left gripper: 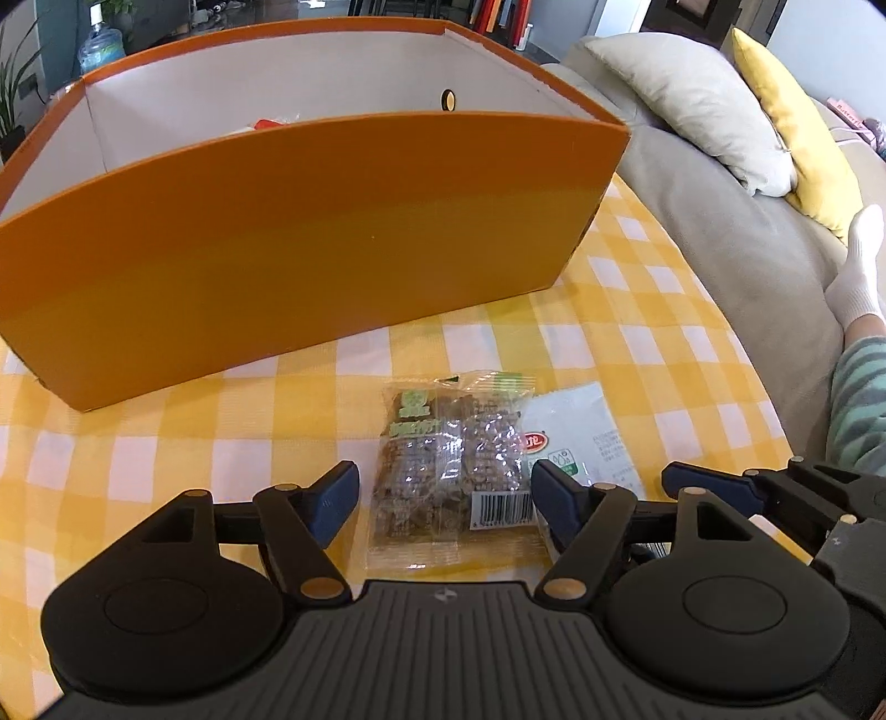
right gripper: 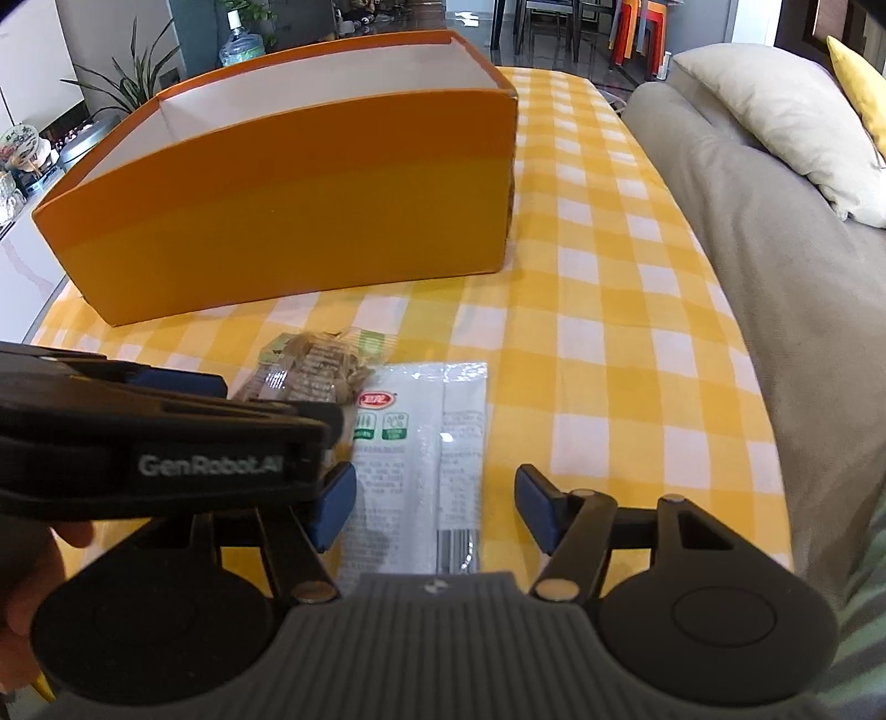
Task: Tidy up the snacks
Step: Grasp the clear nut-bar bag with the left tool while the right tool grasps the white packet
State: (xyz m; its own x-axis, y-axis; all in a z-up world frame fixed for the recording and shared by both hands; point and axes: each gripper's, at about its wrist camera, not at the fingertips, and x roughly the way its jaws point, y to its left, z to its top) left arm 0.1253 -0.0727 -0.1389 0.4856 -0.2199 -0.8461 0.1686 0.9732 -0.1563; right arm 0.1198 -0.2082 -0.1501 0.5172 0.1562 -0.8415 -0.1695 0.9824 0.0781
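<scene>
A clear packet of brown snack point(left gripper: 448, 471) lies on the yellow checked tablecloth point(left gripper: 637, 343). My left gripper point(left gripper: 446, 498) stands open astride it, with a small gap at the left pad. Overlapping its right side lies a white packet point(right gripper: 421, 443) with a red logo. My right gripper point(right gripper: 436, 504) is open around the white packet, and its pads stand clear of it. In the right wrist view the left gripper's black housing point(right gripper: 166, 443) crosses the left side and hides part of the brown packet point(right gripper: 315, 371). Behind both packets stands an orange box point(left gripper: 310, 232) with a white inside; a red and white item point(left gripper: 266, 124) shows over its wall.
A grey sofa point(right gripper: 775, 249) runs along the table's right edge, with a beige cushion point(right gripper: 786, 122) and a yellow cushion point(left gripper: 792, 122) on it. A person's leg in a white sock point(left gripper: 858, 266) rests there. Plants and a water bottle point(right gripper: 241, 44) stand beyond the box.
</scene>
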